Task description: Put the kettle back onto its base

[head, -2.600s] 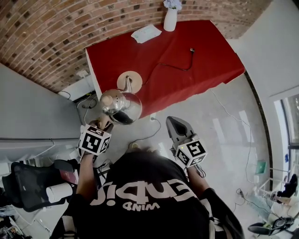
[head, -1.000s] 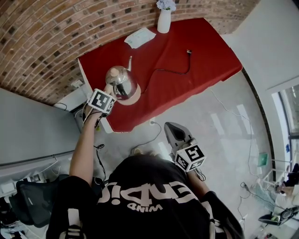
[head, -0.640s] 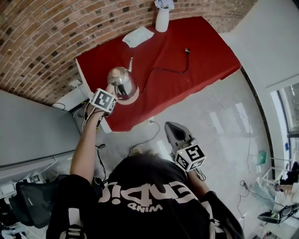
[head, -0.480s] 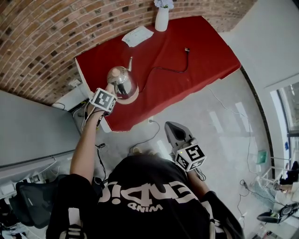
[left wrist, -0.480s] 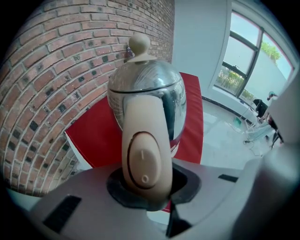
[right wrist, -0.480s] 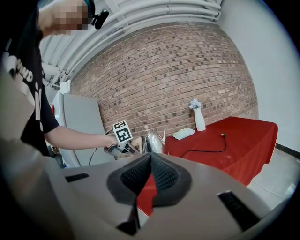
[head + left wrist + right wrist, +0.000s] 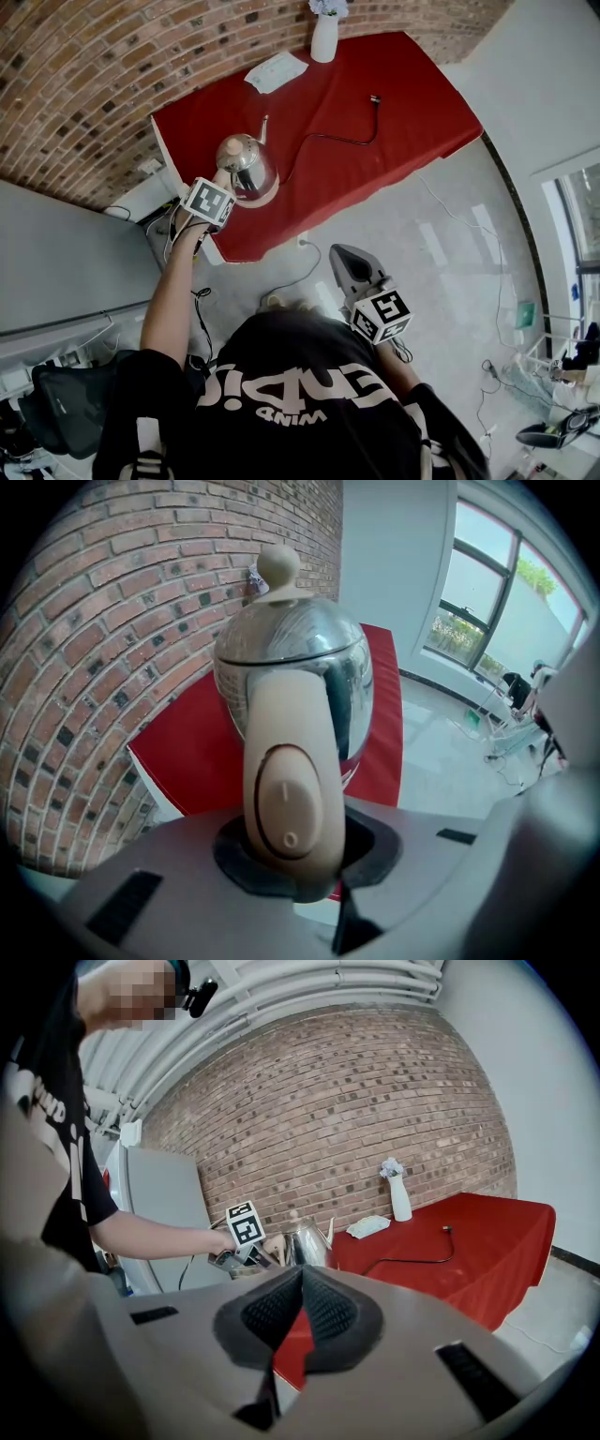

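Note:
The steel kettle (image 7: 246, 161) with a beige knob stands on its round beige base (image 7: 269, 196) near the front left corner of the red table (image 7: 394, 103). My left gripper (image 7: 223, 180) reaches down to it from the table edge and is shut on the kettle's beige handle (image 7: 286, 799), whose rocker switch faces the camera. The kettle body (image 7: 292, 663) fills the left gripper view. My right gripper (image 7: 343, 253) hangs over the floor in front of the table, jaws shut and empty (image 7: 302, 1309). From there the kettle (image 7: 307, 1239) shows small.
The base's black cable (image 7: 339, 139) runs across the red cloth. A white vase (image 7: 324, 37) and a folded white cloth (image 7: 277, 69) sit at the far edge by the brick wall. A grey cabinet (image 7: 56, 262) and an office chair (image 7: 52, 408) stand at the left.
Earlier the kettle hung over the floor in front of the table; the left gripper carried it up onto the base. Over the last second nothing has visibly moved.

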`<state>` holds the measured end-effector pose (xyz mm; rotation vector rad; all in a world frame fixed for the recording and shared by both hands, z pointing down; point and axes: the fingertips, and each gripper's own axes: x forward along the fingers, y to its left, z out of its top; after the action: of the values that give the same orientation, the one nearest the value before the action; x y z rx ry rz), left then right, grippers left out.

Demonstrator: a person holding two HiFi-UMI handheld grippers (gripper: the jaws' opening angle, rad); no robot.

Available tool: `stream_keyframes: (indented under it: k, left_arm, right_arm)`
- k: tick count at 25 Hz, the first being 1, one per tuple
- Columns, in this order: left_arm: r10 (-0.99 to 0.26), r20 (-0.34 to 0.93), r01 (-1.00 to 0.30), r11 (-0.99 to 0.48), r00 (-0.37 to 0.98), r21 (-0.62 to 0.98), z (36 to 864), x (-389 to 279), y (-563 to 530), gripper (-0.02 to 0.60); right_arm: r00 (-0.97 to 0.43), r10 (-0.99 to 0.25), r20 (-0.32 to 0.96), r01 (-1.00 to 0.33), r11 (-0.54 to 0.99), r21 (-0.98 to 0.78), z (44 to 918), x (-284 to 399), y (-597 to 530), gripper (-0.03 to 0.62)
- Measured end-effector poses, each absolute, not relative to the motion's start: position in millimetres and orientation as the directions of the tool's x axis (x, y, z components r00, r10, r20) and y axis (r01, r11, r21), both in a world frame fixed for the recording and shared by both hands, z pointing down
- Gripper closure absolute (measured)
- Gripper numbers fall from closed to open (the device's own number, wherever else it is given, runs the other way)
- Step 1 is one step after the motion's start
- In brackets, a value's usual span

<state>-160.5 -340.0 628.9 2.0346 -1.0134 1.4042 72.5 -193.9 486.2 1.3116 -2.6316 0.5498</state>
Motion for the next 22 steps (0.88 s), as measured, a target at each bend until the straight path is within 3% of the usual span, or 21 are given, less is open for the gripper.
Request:
stream_keyframes:
  k: [6,10,13,22]
  left_arm:
    - [-0.31,0.933,-0.774,-0.63,0.184,-0.056,636.4,-160.0,-335.1,0.515]
    - [-0.221,0.951,-0.782,-0.622,0.217,0.034,643.9,-150.4,-315.5,0.515]
    - [-0.328,0.931,-0.758,-0.646,0.161,-0.096,635.5,-159.9,-338.4,0.514]
    - [-0.343,0.926,-0.75,-0.651,0.156,-0.115,634.4,-158.5,-340.9,0.512]
  right_arm:
    - [-0.603,-0.742,0.293,-0.798,0.547,-0.254,486.7,71.9,-193.0,0.572]
    - [-0.599,-0.744,0.298,-0.8,0.543,-0.254,487.1,73.1,-192.2,0.572]
    - [-0.599,-0.743,0.3,-0.801,0.543,-0.254,488.2,73.3,-190.3,0.572]
    - [-0.609,-0.735,0.299,-0.793,0.552,-0.258,487.3,71.6,-188.7,0.573]
